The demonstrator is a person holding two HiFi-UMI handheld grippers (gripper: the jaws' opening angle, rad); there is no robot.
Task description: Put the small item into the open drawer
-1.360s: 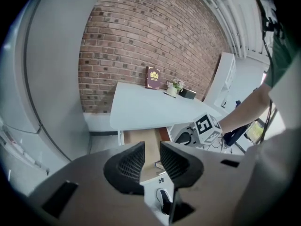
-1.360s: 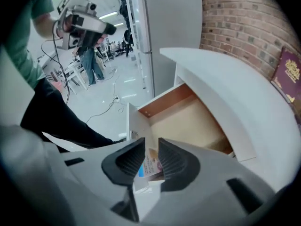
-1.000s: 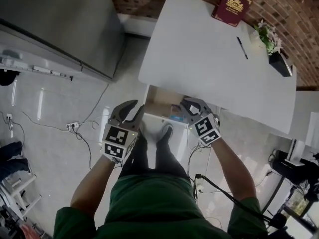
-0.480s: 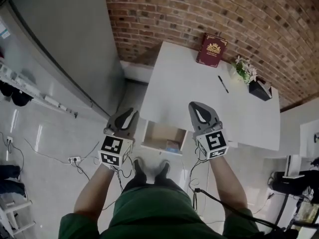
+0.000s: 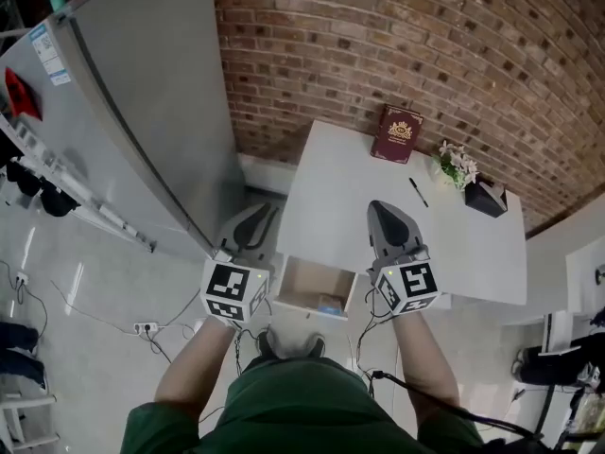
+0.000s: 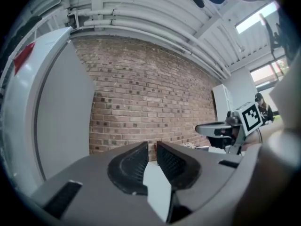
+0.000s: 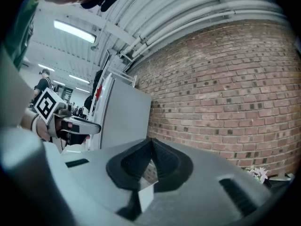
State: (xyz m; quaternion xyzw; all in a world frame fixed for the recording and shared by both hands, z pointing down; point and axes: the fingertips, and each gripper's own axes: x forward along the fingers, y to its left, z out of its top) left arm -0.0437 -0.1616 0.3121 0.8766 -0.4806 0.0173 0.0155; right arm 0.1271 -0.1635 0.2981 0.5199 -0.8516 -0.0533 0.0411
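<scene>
The white table's drawer (image 5: 304, 282) stands pulled out at the front left. A small blue item (image 5: 328, 303) lies in its right front corner. Both grippers are held up above the drawer, apart from it. My left gripper (image 5: 261, 218) is to the drawer's left, its jaws a narrow gap apart with nothing between them (image 6: 152, 149). My right gripper (image 5: 383, 208) hangs over the table's front edge, shut and empty, its tips meeting (image 7: 151, 141).
On the white table (image 5: 350, 178) lie a red book (image 5: 397, 133), a pen (image 5: 417, 191), a small flowering plant (image 5: 458, 164) and a black box (image 5: 485, 198). A tall grey cabinet (image 5: 132, 112) stands left, with a brick wall (image 5: 378, 36) behind. Cables lie on the floor.
Both grippers have risen from just over the drawer and now sit higher, level with the table. The right jaws have closed. The view has tilted up to the brick wall.
</scene>
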